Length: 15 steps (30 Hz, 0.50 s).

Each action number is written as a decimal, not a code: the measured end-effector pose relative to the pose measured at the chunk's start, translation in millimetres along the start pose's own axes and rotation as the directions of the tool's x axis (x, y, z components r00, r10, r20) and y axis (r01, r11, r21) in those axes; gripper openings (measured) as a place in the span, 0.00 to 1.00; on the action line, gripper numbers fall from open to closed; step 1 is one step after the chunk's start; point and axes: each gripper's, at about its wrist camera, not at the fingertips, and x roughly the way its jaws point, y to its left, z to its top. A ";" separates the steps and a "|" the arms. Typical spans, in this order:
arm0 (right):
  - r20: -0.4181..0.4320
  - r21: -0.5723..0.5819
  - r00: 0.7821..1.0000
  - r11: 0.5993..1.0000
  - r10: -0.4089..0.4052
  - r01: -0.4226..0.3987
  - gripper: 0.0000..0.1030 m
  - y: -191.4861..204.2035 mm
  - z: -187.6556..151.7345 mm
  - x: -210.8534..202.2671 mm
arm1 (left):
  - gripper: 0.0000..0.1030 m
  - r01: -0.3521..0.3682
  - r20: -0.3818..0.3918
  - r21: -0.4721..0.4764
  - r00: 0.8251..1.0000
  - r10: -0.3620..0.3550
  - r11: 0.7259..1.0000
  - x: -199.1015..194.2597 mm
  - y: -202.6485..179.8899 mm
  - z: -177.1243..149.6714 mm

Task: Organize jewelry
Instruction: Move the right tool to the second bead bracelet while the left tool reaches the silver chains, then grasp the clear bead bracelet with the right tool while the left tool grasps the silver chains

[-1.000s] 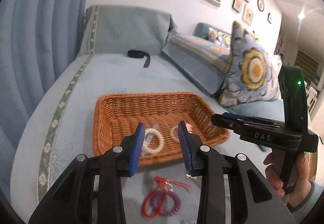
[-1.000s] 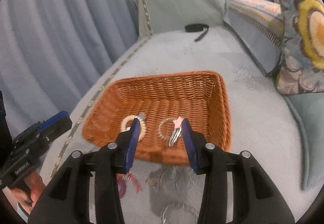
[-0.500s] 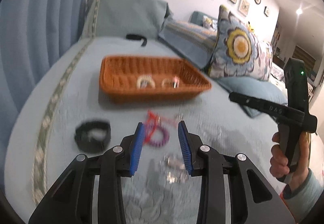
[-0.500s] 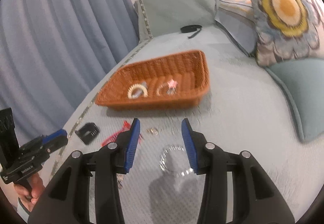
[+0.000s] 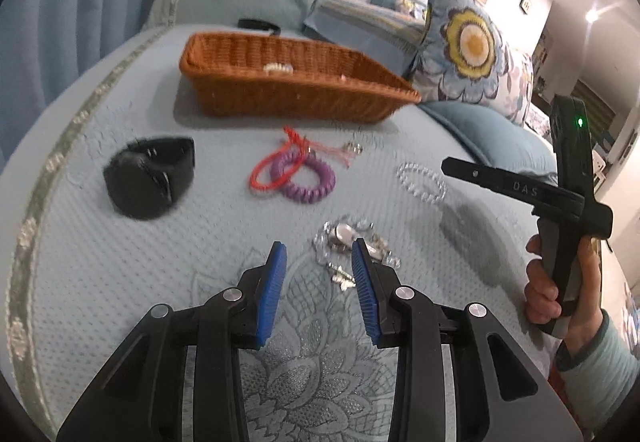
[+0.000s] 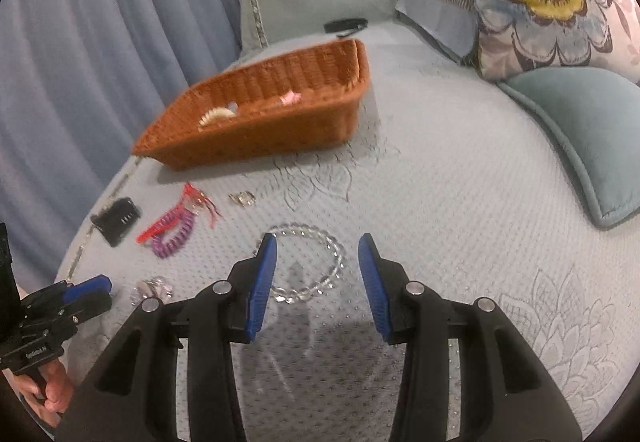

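Two tools hang part open and empty. The right tool [image 6: 317, 254] frames the clear bead bracelet [image 6: 306, 262] on the bedspread [image 6: 460, 202]; lower straight, clamp one side, then carry to the wicker basket [image 6: 256, 122] at 11 o'clock. The left tool [image 5: 318, 266] should first centre on the silver cluster [image 5: 352, 242] at 1 o'clock.

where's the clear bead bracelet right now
The clear bead bracelet lies on the bedspread between the right gripper's open fingers, right of the purple coil band.

The right gripper [image 6: 317, 242] hangs over a clear bead bracelet [image 6: 306, 266] on the bed [image 6: 460, 202], jaws parted and empty. A wicker basket [image 6: 260, 122] sits beyond.
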 end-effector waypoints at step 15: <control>-0.060 -0.003 0.995 0.997 -0.075 0.075 0.38 0.8 1.2 19.6 | 0.32 -0.161 -0.046 0.134 0.985 0.168 0.978 29.5 -24.8 1.2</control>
